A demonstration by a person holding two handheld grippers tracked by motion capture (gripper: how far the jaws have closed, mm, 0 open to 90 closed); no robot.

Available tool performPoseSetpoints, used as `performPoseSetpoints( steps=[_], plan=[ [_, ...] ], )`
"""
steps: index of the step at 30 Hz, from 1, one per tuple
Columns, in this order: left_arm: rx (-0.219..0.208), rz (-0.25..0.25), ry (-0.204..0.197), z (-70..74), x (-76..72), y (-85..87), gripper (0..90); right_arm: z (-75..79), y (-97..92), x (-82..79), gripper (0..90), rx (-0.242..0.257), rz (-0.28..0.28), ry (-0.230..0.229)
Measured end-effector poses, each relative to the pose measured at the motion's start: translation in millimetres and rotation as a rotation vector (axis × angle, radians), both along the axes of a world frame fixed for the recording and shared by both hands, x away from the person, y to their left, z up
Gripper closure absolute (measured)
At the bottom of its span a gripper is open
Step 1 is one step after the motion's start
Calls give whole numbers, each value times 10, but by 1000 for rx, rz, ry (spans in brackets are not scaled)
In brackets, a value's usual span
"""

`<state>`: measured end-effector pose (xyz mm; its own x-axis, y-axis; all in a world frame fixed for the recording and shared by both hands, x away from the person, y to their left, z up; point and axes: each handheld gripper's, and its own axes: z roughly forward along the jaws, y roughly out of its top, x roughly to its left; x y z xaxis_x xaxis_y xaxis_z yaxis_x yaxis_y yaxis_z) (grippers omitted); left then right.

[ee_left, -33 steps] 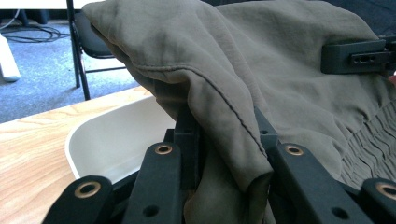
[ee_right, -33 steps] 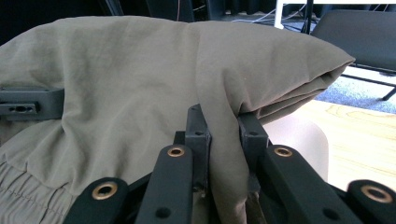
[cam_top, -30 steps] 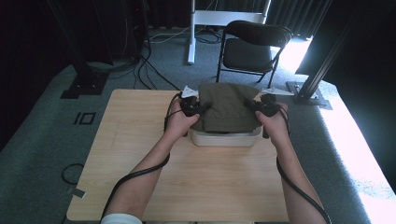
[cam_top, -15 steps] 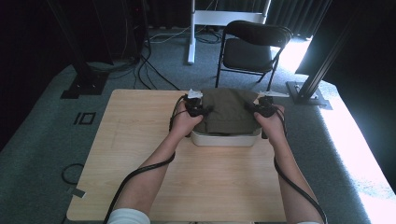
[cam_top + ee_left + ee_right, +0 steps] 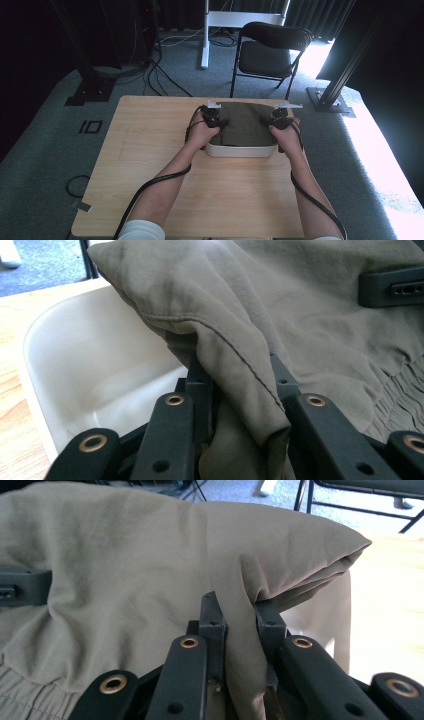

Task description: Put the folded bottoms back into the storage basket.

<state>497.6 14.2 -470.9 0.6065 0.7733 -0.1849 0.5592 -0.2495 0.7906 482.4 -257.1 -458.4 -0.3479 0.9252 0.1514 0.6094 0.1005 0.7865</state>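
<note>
Olive-green folded cloth (image 5: pixel 246 124) is held over a white plastic basin (image 5: pixel 241 149) that stands near the far edge of the wooden table (image 5: pixel 150 165), with most of its bulk already sagging into the basin. It is gripped at its two ends: the left gripper (image 5: pixel 212 119) is clamped on a hemmed fold at one end (image 5: pixel 235 365), and the right gripper (image 5: pixel 278 119) is clamped on a bunched fold at the other (image 5: pixel 245 630), each pair of jaws drawn narrow with fabric pinched between. This two-ended hold seems meant to keep the bundle stretched and level, so that it can be lowered into the basin without unfolding or snagging on the rim. The cloth's long axis is seen to run across the table from one gripper to the other, parallel to the basin's long side. A folding chair (image 5: pixel 270 50) stands beyond the table.
</note>
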Motion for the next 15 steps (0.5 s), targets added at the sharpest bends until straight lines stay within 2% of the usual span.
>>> performPoseSetpoints(
  steps=[7, 9, 15],
  plan=[
    [62, -9, 6, -80, 23, -53, 732, -105, 27, 59, 791, -16, -16, 55],
    [76, -6, 19, -94, 28, -59, 730, -146, 39, 79, 791, -27, -13, 72],
    [143, -4, 23, -103, 37, -88, 725, -205, 83, 115, 791, -58, -13, 91]
  ],
)
